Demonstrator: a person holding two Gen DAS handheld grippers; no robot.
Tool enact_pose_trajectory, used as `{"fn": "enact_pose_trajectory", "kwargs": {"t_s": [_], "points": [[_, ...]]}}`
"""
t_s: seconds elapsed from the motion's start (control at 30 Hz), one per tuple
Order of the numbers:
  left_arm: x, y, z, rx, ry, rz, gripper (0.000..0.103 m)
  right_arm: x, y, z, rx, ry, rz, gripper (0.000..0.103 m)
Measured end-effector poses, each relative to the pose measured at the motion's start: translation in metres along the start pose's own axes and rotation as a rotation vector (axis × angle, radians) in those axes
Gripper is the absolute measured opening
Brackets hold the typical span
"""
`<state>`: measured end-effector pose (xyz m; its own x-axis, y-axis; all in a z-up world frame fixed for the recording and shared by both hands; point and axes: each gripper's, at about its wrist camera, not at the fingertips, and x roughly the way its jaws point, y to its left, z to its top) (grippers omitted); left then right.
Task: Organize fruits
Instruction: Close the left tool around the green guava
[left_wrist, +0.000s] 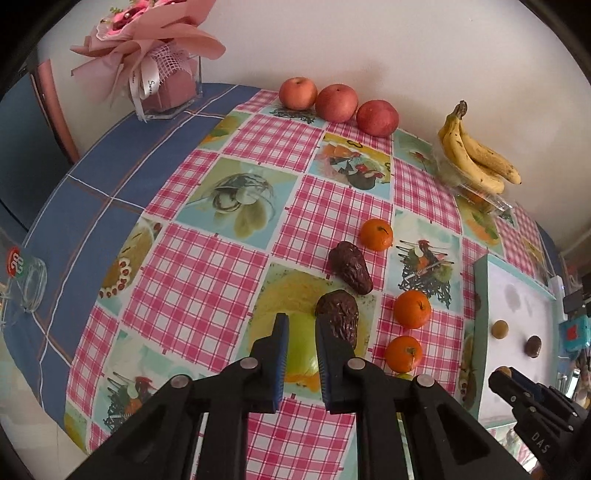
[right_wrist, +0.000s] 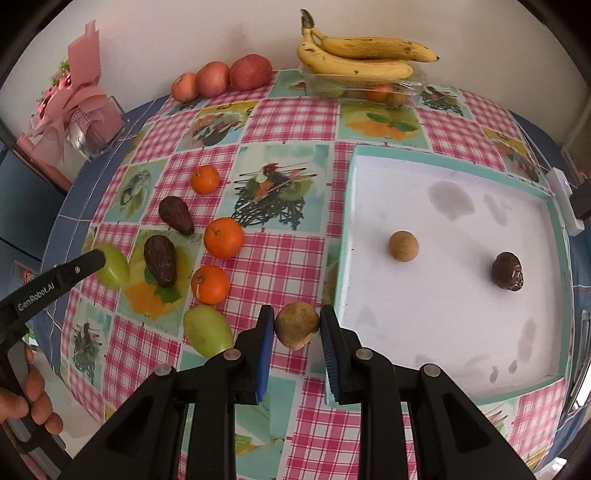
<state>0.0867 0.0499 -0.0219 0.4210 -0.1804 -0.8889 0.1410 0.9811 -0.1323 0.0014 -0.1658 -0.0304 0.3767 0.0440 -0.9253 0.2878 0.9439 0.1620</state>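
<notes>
My left gripper is shut on a green oval fruit, held a little above the checked tablecloth; the right wrist view shows that gripper on the fruit at the left. My right gripper is shut on a tan, potato-like fruit just left of the white tray. In the tray lie a tan round fruit and a dark wrinkled fruit. On the cloth lie three oranges, two dark wrinkled fruits and another green fruit.
Three apples line the wall at the back. Bananas rest on a clear plastic box. A pink bouquet in a glass vase stands at the back left, and a glass jar lies near the left edge. A hand holds the left gripper.
</notes>
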Motion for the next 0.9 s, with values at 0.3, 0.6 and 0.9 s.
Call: {"fn": "enact_pose_trajectory", "kwargs": {"t_s": [0.3, 0.6, 0.9], "points": [[0.028, 0.016, -0.001, -0.065, 0.078, 0.042, 0.036, 0.002, -0.008, -0.001, 0.024, 0.009, 0.007, 0.026], [0.050, 0.010, -0.002, -0.068, 0.126, -0.012, 0.055, 0.007, -0.011, -0.001, 0.036, 0.024, 0.004, 0.026], [0.066, 0.001, -0.006, -0.053, 0.169, -0.039, 0.042, 0.008, -0.015, -0.001, 0.052, 0.024, 0.007, 0.026]]}}
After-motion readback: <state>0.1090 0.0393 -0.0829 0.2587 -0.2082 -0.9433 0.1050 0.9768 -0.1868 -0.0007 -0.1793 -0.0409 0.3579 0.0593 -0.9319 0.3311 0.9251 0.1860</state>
